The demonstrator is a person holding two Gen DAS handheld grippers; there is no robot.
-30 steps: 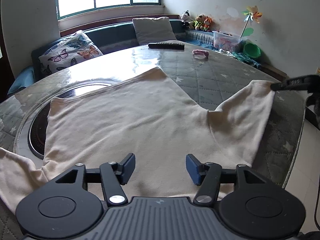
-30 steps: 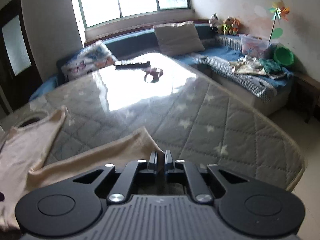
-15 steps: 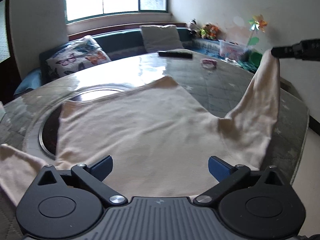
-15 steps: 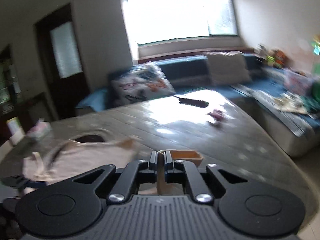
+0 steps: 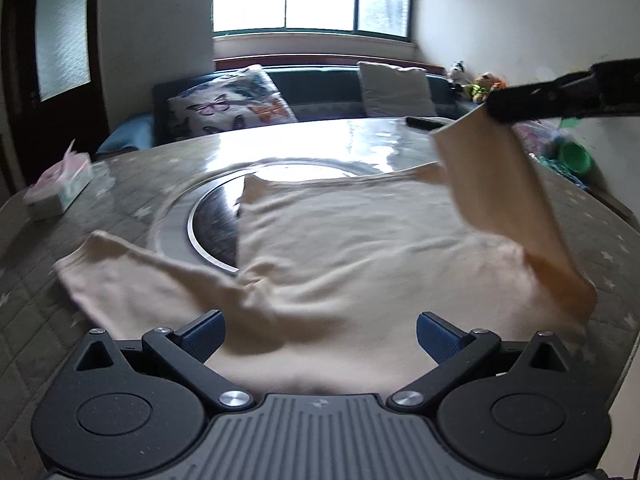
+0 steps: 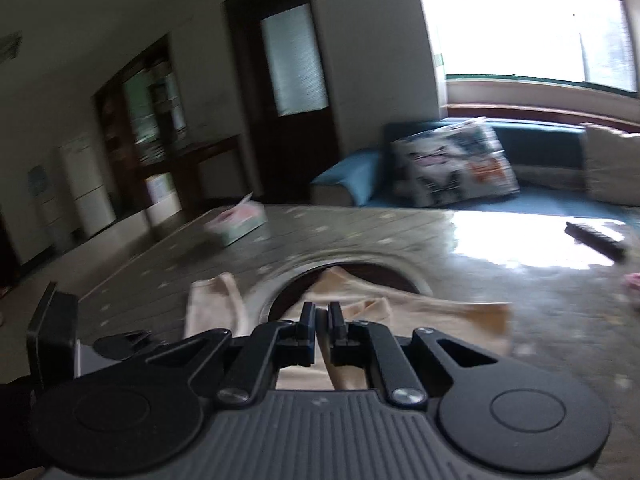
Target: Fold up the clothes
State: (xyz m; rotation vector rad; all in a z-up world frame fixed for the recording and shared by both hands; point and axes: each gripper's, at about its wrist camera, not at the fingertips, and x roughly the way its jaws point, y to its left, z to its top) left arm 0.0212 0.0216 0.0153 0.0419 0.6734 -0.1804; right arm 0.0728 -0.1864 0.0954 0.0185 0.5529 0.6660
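A cream long-sleeved top (image 5: 360, 248) lies spread on the round quilted table (image 5: 120, 184). My left gripper (image 5: 320, 334) is open and empty, hovering over the top's near edge. My right gripper (image 6: 321, 322) is shut on the cuff of the right sleeve (image 5: 500, 184) and holds it lifted above the top's body; it shows in the left wrist view (image 5: 496, 108) at the upper right. The left sleeve (image 5: 140, 280) lies flat on the table. The top also shows in the right wrist view (image 6: 420, 312).
A tissue box (image 5: 60, 184) sits at the table's left. A dark remote (image 6: 596, 236) and a small pink item (image 6: 632, 280) lie at the far side. A metal-ringed round inset (image 5: 216, 216) is in the table's middle. A sofa with cushions (image 5: 232, 104) stands behind.
My right gripper has lifted the sleeve cuff and carried it leftward over the top's body, turning toward the door. My left gripper's jaws opened wide and its view swung left.
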